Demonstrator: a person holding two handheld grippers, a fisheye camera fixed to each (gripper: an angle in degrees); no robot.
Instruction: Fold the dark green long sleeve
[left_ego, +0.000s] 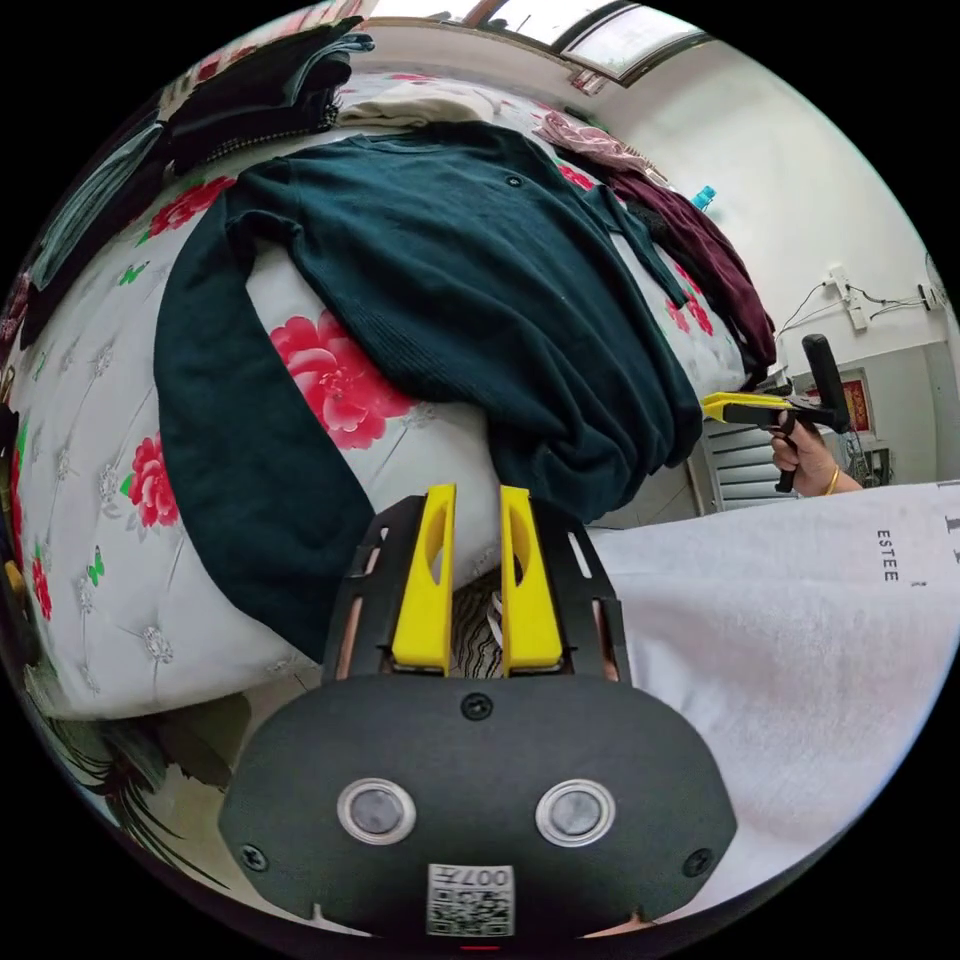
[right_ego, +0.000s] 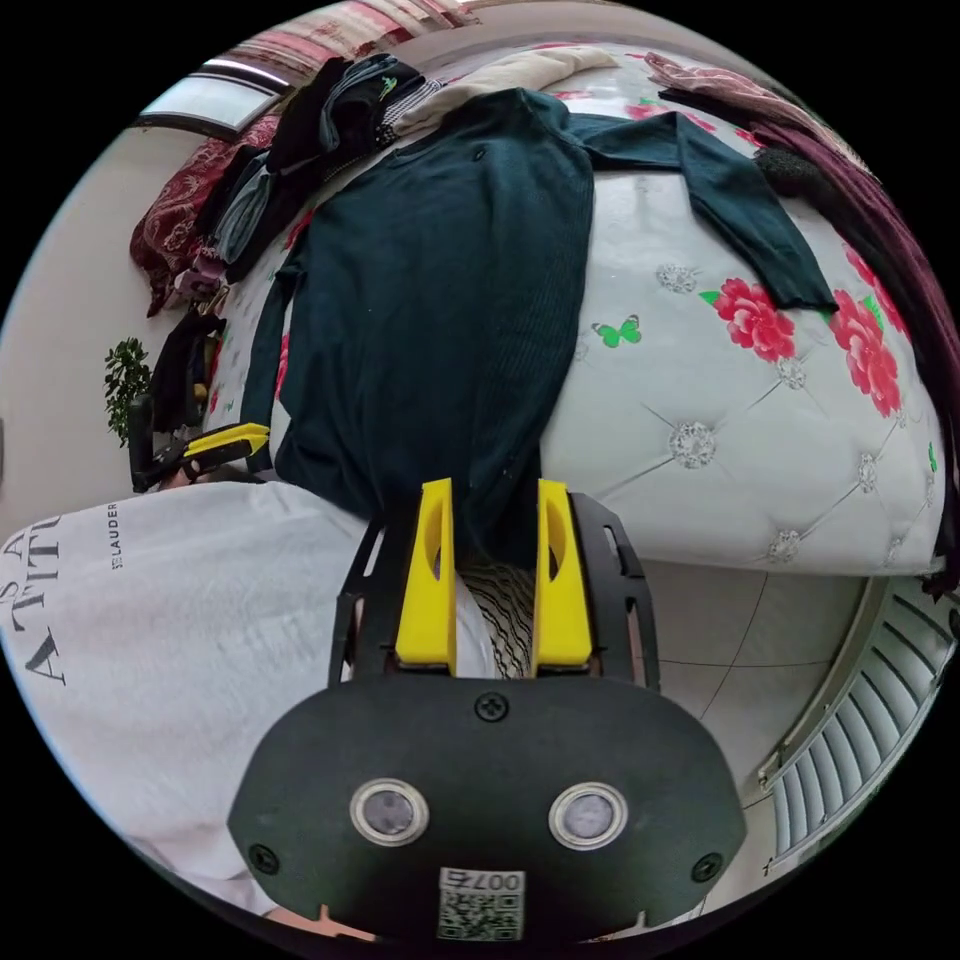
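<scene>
Here the dark green long sleeve (left_ego: 470, 290) lies spread — beyond left hand-held gripper (left_ego: 477, 500).

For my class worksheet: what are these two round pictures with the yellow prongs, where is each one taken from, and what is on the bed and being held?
Each picture comes from a fisheye camera riding on a hand-held gripper, a tool with two yellow jaws. A person holds one in each hand; there is no robot arm. The left gripper view looks past the left gripper, and the right gripper view past the right gripper. Each tool also appears small at the edge of the other's picture. Both stand with jaws apart and hold nothing. On the flowered bed lies a dark green long sleeve, spread out with its hem hanging over the edge towards the person. Other clothes are piled at the far side, and a maroon garment lies along one edge. The white cloth is the person's shirt.
</scene>
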